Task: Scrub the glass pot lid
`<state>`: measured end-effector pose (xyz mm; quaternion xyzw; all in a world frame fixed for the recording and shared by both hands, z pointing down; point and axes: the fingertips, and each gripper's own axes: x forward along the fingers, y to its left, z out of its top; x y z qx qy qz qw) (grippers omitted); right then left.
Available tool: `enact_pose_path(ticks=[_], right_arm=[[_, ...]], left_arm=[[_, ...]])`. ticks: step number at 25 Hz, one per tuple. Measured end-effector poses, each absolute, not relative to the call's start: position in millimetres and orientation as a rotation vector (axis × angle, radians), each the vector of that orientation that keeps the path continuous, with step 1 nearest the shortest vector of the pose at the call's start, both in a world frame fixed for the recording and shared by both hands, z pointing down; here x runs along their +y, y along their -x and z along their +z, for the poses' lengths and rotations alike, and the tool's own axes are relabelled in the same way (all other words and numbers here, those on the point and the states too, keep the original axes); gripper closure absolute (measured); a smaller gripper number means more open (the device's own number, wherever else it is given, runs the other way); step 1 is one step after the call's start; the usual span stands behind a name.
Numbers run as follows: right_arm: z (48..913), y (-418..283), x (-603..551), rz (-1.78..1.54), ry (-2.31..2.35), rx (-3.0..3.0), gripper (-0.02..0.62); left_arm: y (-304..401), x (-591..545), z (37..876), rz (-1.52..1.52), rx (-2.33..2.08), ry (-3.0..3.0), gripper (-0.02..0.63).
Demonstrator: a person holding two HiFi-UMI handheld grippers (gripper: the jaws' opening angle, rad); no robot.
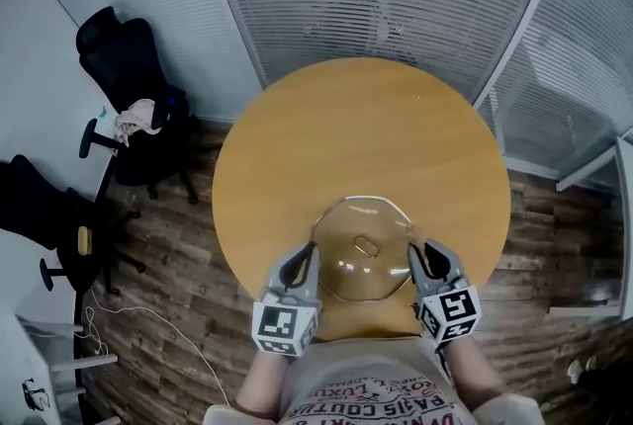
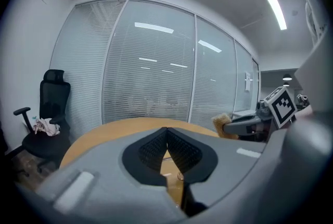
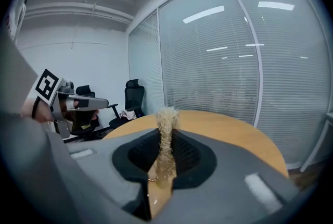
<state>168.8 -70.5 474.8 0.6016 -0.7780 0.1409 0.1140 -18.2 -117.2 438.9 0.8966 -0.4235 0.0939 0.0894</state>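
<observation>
Left tongs (image 1: 310, 255): clenched on the rim of the clear round glass pot lid (image 1: 361, 260).
Right tongs (image 1: 419, 255): grasping a tan fibrous scrubber (image 3: 167, 119).
Lid: at the near edge of the round wooden surface (image 1: 356, 127).

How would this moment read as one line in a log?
glass pot lid: on table | left gripper: jaws together at lid's left rim | right gripper: jaws shut on tan scrubber at right rim

Left gripper (image 1: 308, 255) and right gripper (image 1: 421, 255) are reaching forward side by side, low before torso, tips leaning slightly inward. Left jaws are pressing together at tips. Right jaws are clamping tan fibrous scrubber (image 3: 166, 129), tuft sticking out above pads. Left marker cube (image 1: 287, 326) and right marker cube (image 1: 450, 312) are facing up. Bare left forearm (image 1: 259, 383) is showing behind.
</observation>
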Motion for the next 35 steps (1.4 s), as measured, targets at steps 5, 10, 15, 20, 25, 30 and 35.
enact_pose_path(ticks=[5, 10, 15, 20, 25, 30, 35], right_arm=[[528, -172, -89, 0.54, -1.658, -2.243, 0.533], [578, -178, -111, 0.507, -1.453, -2.195, 0.532], [617, -161, -138, 0.498, -1.221, -2.184, 0.532], [653, -147, -155, 0.302, -0.902, -2.132, 0.532], [665, -129, -166, 0.164, -0.694, -2.11, 0.532], [678, -116, -161, -0.124, -0.386, -2.049, 0.532], [683, -116, -152, -0.228, -0.227, -2.026, 0.532]], left_arm=[[16, -123, 463, 0.299, -1.282, -2.609, 0.598], [13, -121, 490, 0.369, -1.311, -2.536, 0.598], [16, -123, 503, 0.398, -1.367, -2.471, 0.598], [12, -115, 518, 0.441, -1.399, -2.422, 0.598], [6, -108, 519, 0.435, -1.414, -2.396, 0.598], [-3, -98, 514, 0.43, -1.44, -2.395, 0.598], [-11, -86, 512, 0.441, -1.459, -2.388, 0.598]])
